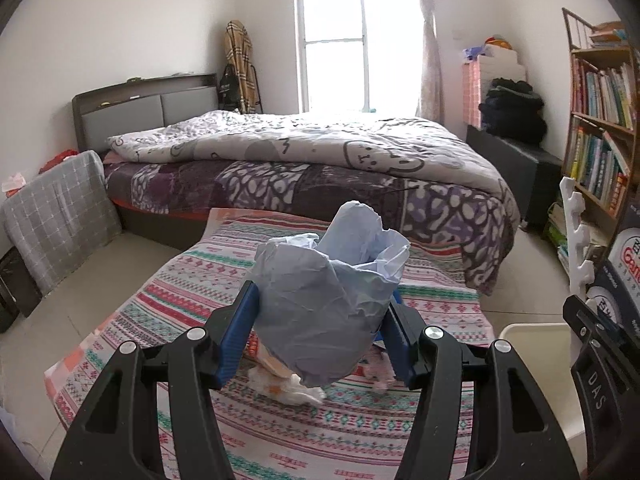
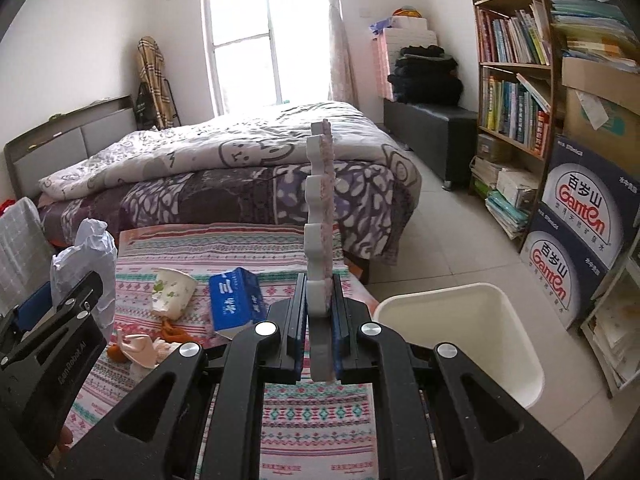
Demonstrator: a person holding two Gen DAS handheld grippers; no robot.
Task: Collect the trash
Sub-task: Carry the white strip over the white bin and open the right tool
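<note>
Right wrist view, Ganten boxes (image 2: 576, 236) far right, right gripper (image 2: 319, 312) clamping notched foam strip (image 2: 319, 208) upright (long axis forward), left gripper (image 1: 322, 320) squeezing crumpled paper (image 1: 328, 296)

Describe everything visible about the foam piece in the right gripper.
The foam piece is a thin slab with a wavy, notched white edge and a pinkish speckled face. It looks light and rigid. It stands upright, edge-on to the camera, clamped at its lower end by the right gripper. Only the blue pads touch it; the white trash bin sits below-right.
</note>
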